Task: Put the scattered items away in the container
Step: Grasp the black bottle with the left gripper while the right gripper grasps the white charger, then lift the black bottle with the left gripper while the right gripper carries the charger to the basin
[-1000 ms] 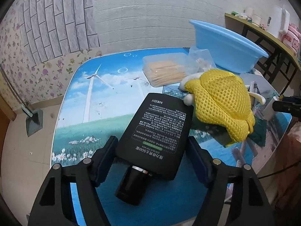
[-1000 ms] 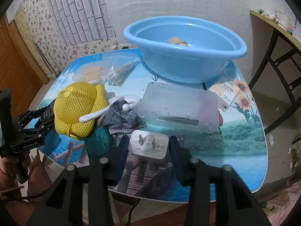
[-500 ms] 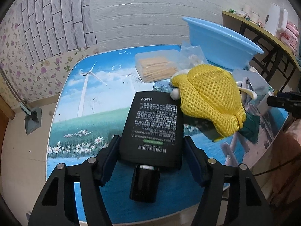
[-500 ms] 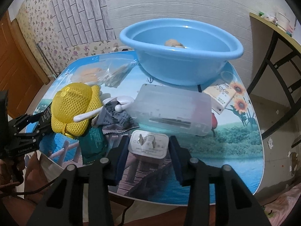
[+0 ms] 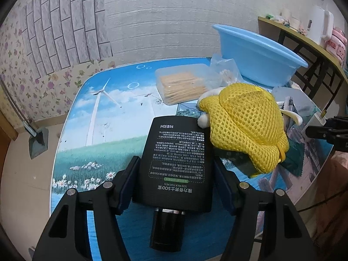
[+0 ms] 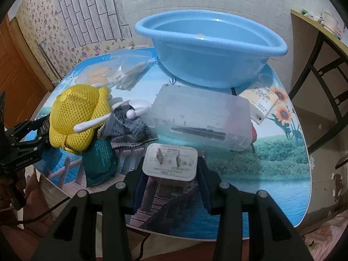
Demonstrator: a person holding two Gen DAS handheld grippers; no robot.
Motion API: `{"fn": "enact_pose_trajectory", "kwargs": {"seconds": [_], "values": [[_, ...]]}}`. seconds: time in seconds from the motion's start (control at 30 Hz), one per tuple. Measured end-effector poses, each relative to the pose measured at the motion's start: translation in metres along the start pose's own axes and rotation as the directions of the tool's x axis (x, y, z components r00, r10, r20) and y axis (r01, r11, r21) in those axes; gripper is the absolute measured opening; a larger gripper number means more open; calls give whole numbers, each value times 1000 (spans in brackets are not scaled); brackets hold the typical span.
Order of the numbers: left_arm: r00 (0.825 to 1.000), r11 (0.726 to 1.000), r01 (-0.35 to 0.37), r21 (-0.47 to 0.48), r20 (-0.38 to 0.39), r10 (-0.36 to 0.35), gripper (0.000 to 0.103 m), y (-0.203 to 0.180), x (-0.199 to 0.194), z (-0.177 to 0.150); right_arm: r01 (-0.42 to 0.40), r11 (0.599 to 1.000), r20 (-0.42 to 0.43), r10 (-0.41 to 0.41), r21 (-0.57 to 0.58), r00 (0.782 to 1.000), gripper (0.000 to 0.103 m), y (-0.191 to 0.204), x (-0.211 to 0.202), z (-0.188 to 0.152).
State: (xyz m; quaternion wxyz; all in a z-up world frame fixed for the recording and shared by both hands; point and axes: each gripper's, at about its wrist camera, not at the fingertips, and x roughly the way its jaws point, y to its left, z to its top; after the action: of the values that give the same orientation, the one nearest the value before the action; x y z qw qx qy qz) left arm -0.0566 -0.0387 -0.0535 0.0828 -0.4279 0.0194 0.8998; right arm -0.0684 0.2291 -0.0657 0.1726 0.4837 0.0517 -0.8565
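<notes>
A flat black bottle (image 5: 178, 161) with white print lies lengthwise between the pads of my left gripper (image 5: 176, 161), cap toward the camera. The jaws are closing, and both pads touch its sides. My right gripper (image 6: 171, 163) is shut on a white plug charger (image 6: 170, 163), prongs up, near the table's front edge. The blue basin (image 6: 217, 43) stands at the back of the table, beyond a clear plastic case (image 6: 200, 119). In the left wrist view the blue basin (image 5: 256, 58) is at the far right. A yellow mesh bag (image 5: 245, 124) lies right of the bottle.
A clear box of wooden sticks (image 5: 182, 84) and a crumpled clear bag (image 5: 221, 74) lie behind the mesh bag. A green packet (image 6: 100, 161), a grey cloth (image 6: 128, 128) and a white plastic piece (image 6: 139, 108) sit left of the charger. A printed carton (image 6: 261, 100) lies by the basin.
The left jaws have narrowed onto the black bottle, which has turned from slanted to straight between them. The right gripper still has the charger, and its view has shifted only slightly.
</notes>
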Motion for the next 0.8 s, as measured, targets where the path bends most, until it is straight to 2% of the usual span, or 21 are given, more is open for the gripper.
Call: {"fn": "enact_pose_trajectory", "kwargs": {"seconds": [0.27, 0.57, 0.8], "values": [[1000, 1000, 2, -31, 3, -1, 63, 9, -9, 1, -26, 999, 62, 27, -20, 998, 40, 2, -16, 6], [999, 999, 1, -43, 39, 1, 62, 13, -24, 18, -62, 996, 102, 68, -60, 992, 40, 10, -25, 16], [1000, 999, -1, -36, -1, 1, 62, 10, -13, 15, -79, 995, 90, 83, -54, 992, 40, 7, -20, 16]]}}
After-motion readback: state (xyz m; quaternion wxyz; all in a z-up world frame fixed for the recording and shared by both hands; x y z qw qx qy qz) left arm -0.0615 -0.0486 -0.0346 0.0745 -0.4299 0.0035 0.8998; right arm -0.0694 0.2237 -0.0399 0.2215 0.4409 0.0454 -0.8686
